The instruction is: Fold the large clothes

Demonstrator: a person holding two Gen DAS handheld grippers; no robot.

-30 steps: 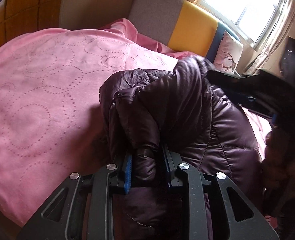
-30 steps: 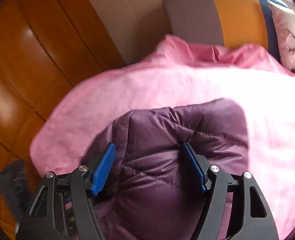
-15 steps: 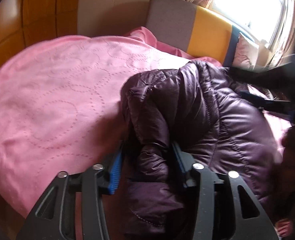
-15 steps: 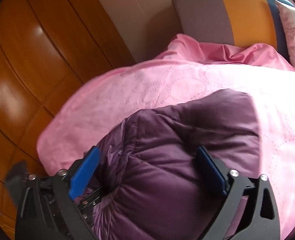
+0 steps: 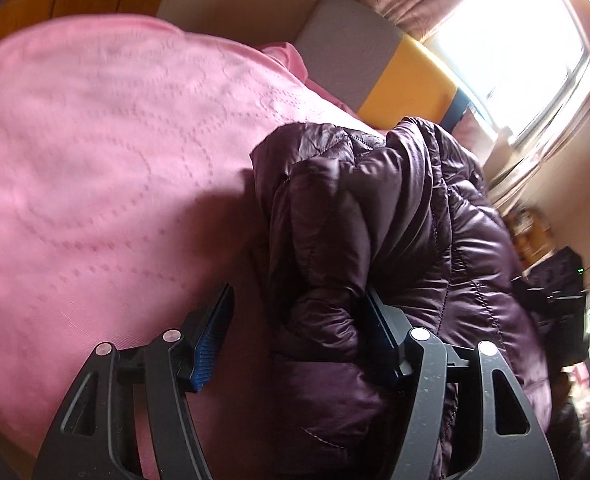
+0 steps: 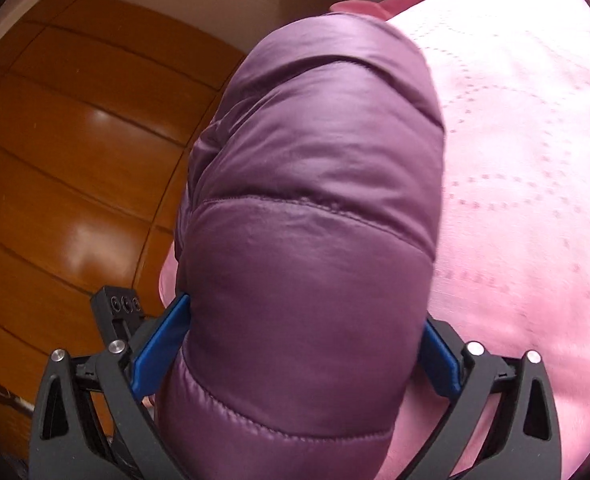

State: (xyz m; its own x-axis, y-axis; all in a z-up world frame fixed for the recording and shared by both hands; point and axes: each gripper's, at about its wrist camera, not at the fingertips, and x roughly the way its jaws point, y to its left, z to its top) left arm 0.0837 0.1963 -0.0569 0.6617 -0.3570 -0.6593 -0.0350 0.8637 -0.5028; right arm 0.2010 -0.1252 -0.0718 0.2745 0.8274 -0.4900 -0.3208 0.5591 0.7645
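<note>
A dark purple quilted down jacket (image 5: 395, 220) lies bunched on the pink bedspread (image 5: 95, 152). My left gripper (image 5: 295, 340) stands low over its near edge with the jaws opening. A rolled fold of the jacket rests against the right pad (image 5: 379, 340), and a gap shows to the left pad (image 5: 211, 340). In the right wrist view a puffy panel of the jacket (image 6: 315, 200) fills the space between the blue pads of my right gripper (image 6: 299, 356). Its jaws are wide and closing, and the padding brushes both pads without being squeezed.
The bed's grey and yellow headboard (image 5: 375, 60) stands behind, under a bright curtained window (image 5: 515, 40). Orange wooden panelling (image 6: 75, 160) runs along the bed's side. The pink bedspread (image 6: 527, 160) stretches beyond the jacket. A black device (image 5: 555, 296) shows at the right edge.
My left jaws, shut on a jacket fold, have spread and let it go as the hand sank. My right gripper dropped and rolled, and the jacket now fills its view between wider jaws.
</note>
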